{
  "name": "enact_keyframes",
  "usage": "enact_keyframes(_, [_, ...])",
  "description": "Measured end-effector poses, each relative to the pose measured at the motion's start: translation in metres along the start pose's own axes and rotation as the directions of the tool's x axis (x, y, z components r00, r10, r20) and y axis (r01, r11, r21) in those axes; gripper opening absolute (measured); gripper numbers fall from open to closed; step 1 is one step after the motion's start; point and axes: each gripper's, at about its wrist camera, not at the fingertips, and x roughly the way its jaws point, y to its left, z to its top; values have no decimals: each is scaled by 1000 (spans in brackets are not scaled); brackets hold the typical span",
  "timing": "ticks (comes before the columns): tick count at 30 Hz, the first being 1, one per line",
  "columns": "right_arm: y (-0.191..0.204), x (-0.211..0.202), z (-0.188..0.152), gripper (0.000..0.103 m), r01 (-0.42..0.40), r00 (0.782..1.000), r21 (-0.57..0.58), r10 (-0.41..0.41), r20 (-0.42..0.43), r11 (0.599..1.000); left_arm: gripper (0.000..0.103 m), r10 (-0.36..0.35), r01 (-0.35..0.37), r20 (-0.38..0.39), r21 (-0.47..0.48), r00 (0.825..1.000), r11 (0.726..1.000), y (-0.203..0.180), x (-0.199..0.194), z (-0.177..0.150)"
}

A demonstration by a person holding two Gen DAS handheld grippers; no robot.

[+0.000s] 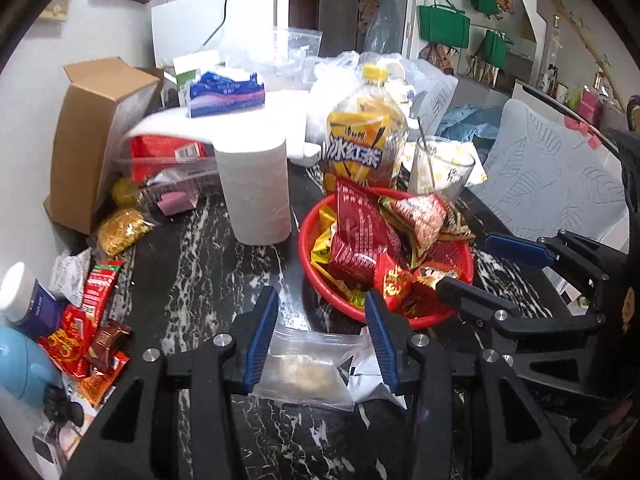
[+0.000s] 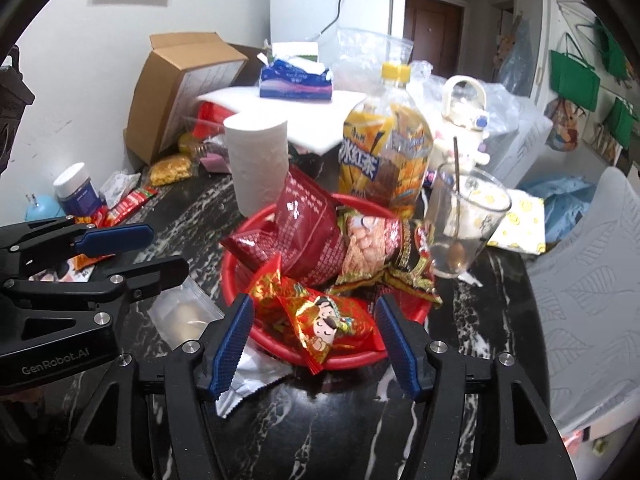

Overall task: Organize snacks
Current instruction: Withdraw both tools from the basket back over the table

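Paper roll (image 1: 256, 192) and bottle (image 1: 366, 140) wall basket (image 1: 308, 240).

The drink bottle (image 1: 362, 148) at 12 o'clock from the red basket (image 1: 456, 256) carries a yellow label reading "冰红茶". The left gripper (image 2: 158, 246) body, at 9 o'clock in the right wrist view, is marked "GenRobot.AI". Snack packet print is illegible

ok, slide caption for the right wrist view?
Right gripper open above red basket heaped with snack packets.
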Motion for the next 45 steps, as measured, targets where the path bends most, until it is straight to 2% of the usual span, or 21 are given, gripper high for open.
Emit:
enact_keyframes(11, [5, -58, 12, 65, 43, 993, 24, -46, 113, 999, 44, 43, -47, 121, 33, 992, 998, -11, -60, 7])
enact_keyframes(19, [11, -110, 7, 87, 83, 976, 43, -90, 199, 996, 44, 50, -59, 182, 45, 982, 997, -21, -99, 0])
enact_keyframes(21, [13, -122, 3, 89, 92, 971, 51, -101, 215, 994, 44, 54, -65, 185, 51, 981, 997, -23, -103, -2])
enact_keyframes(22, [14, -126, 2, 90, 95, 970, 53, -105, 221, 994, 46, 53, -64, 187, 52, 981, 997, -24, -106, -3])
enact_keyframes(23, [15, -131, -1, 93, 100, 968, 56, -110, 224, 993, 58, 52, -63, 190, 52, 980, 997, -24, -108, -5])
enact_keyframes(24, [16, -134, -3, 95, 106, 968, 57, -116, 224, 993, 76, 51, -62, 200, 48, 979, 997, -24, -111, -7])
enact_keyframes(26, [18, -139, -8, 96, 122, 965, 61, -133, 226, 991, 85, 46, -57, 233, 39, 971, 998, -24, -118, -11])
enact_keyframes(28, [19, -144, -15, 96, 133, 963, 73, -146, 228, 988, 85, 52, -65, 258, 44, 965, 997, -25, -125, -15])
enact_keyframes(33, [21, -153, -30, 97, 124, 965, 106, -144, 219, 987, 85, 56, -76, 268, 66, 962, 995, -28, -135, -24])
enact_keyframes(45, [30, -148, -68, 97, 70, 982, 174, -98, 159, 982, 85, 4, -23, 229, 78, 974, 997, -29, -134, -62])
